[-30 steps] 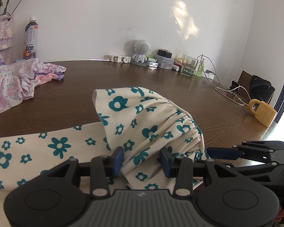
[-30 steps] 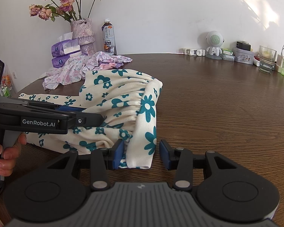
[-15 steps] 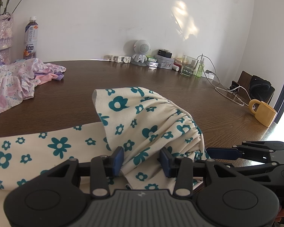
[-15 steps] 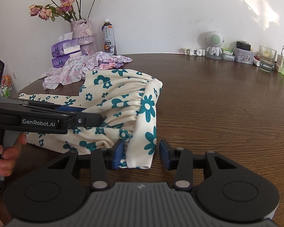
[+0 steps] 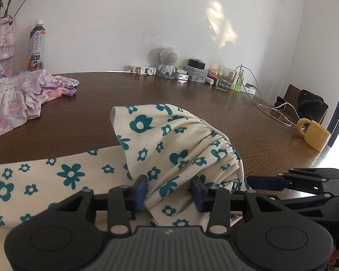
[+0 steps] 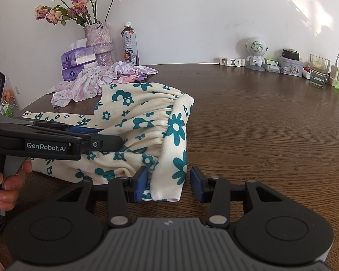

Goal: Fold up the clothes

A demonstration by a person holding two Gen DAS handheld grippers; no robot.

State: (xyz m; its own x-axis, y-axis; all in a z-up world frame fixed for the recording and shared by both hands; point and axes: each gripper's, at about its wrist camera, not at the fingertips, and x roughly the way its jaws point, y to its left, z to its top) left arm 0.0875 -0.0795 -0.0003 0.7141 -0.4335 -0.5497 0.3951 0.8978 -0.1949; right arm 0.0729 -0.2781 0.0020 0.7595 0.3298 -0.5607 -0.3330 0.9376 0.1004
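Note:
A cream garment with teal flowers [image 5: 174,140] lies folded on the brown table [image 5: 192,94], gathered waistband to the right. My left gripper [image 5: 169,192] is open at its near edge, with cloth lying between the fingers. In the right wrist view the same garment [image 6: 142,117] shows its waistband end hanging toward me. My right gripper [image 6: 168,184] is open around that lower corner. The left gripper [image 6: 110,139] reaches in from the left over the cloth, held by a hand [image 6: 2,180]. The right gripper [image 5: 266,181] shows at the right of the left wrist view.
A pile of pink floral clothes [image 6: 97,81] lies at the back left beside tissue packs [image 6: 79,61], a vase of flowers [image 6: 99,43] and a bottle [image 6: 130,45]. A yellow mug [image 5: 314,135], cables [image 5: 271,110], a glass [image 6: 318,70] and small items line the far edge.

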